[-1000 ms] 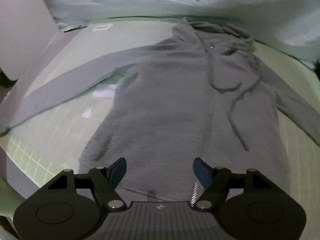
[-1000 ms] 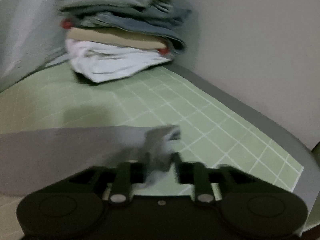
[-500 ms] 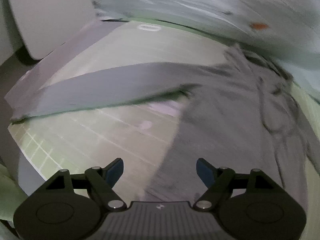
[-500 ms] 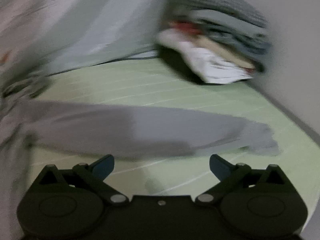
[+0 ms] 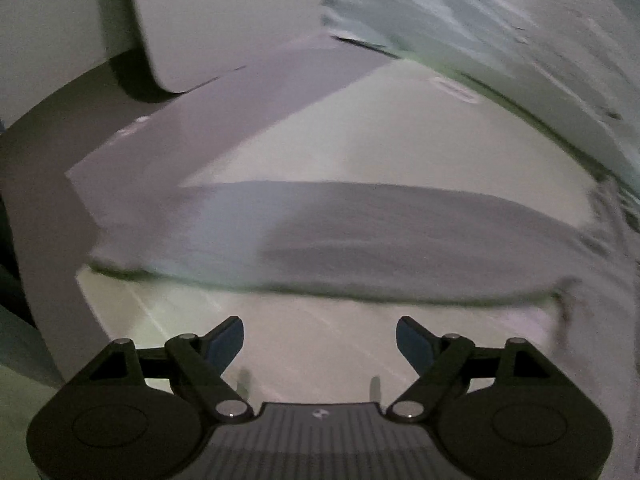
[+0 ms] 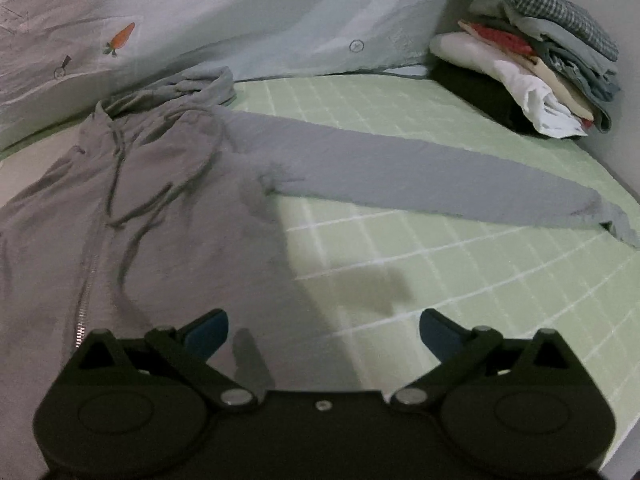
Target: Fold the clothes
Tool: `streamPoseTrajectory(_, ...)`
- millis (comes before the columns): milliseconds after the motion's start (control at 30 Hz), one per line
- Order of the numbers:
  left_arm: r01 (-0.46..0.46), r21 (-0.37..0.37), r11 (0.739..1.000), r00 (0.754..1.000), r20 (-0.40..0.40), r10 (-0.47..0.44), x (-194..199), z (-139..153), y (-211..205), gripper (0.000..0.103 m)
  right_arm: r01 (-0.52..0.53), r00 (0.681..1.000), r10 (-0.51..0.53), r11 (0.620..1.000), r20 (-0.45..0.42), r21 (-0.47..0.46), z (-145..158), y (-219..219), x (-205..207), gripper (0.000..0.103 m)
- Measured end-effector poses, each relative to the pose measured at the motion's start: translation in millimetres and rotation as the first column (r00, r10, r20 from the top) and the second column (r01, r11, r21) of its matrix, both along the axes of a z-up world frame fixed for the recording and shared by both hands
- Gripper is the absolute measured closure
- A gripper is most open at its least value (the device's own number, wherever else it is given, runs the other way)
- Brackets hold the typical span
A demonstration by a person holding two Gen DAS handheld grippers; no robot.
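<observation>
A: Hoodie (image 6: 132, 216), grey, zip-front, lies flat and face up on the green gridded mat (image 6: 460, 280), its hood toward the pale sheet with the carrot print (image 6: 122, 36).

B: And its sleeves?

A: One sleeve (image 6: 420, 176) stretches straight out from the hoodie's body toward the stack of folded clothes (image 6: 536, 68), the cuff ending well short of that stack. The other sleeve (image 5: 360, 236), blurred in the left wrist view, runs across the mat out to the mat's far edge.

B: What about the claws?

A: The right gripper (image 6: 322, 328) hangs above the hoodie's side hem, one finger over grey cloth, the other over bare mat. Its jaws have just swung wide and nothing is between them. The left gripper (image 5: 320, 340) hovers over bare mat just beside the other sleeve; its jaws have just been opening too, and they hold nothing.

B: Anything else near the hoodie?

A: A white panel (image 5: 224, 20) stands beyond the mat's corner.
</observation>
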State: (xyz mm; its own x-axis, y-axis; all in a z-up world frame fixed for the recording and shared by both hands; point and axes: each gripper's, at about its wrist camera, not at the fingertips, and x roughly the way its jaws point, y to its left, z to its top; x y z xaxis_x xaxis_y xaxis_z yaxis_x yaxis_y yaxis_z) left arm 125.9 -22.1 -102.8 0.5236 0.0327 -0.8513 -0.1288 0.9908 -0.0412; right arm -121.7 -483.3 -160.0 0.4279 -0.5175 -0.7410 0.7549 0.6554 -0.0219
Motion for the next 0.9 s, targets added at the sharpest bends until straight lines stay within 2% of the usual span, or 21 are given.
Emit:
streamPoseTrajectory(233,-0.021,0.028,0.999,0.999,-0.038,0.022,45,-26,47,0.018,-0.018,0.999,0.018,1.0,-0.04,-0.007,-2,46,22,0.0)
streamPoseTrajectory(333,-0.003,0.042,0.999,0.999,-0.049,0.005,55,-37,50,0.018,-0.025,0.997,0.024,0.999,-0.074,-0.021,-1,56,26,0.0)
streamPoseTrajectory(467,0.028,0.033,0.999,0.998,-0.063,-0.026,61,-49,48,0.015,0.001,0.997,-0.002,1.0,-0.076,-0.014,2,58,25,0.0)
streamPoseTrajectory(633,0.074,0.05,0.996,0.997,-0.034,-0.073,63,-52,43,0.017,0.018,0.997,-0.018,1.0,-0.078,0.005,5,60,24,0.0)
streamPoseTrajectory(733,0.079,0.048,0.996,0.997,-0.005,-0.079,61,-50,40,0.039,0.01,0.997,-0.009,1.0,-0.081,0.011,6,62,23,0.0)
streamPoseTrajectory(800,0.077,0.04,0.996,0.997,0.012,-0.077,60,-47,36,0.074,0.005,0.997,-0.004,1.0,-0.083,0.011,5,63,22,0.0)
streamPoseTrajectory(867,0.063,0.013,0.998,0.998,0.005,-0.063,62,-45,33,0.097,0.006,0.997,-0.004,1.0,-0.076,0.017,5,63,18,0.0)
streamPoseTrajectory(900,0.054,0.003,0.999,0.999,-0.006,-0.054,64,-44,31,0.1,0.008,0.998,-0.006,1.0,-0.069,0.024,6,62,16,0.0)
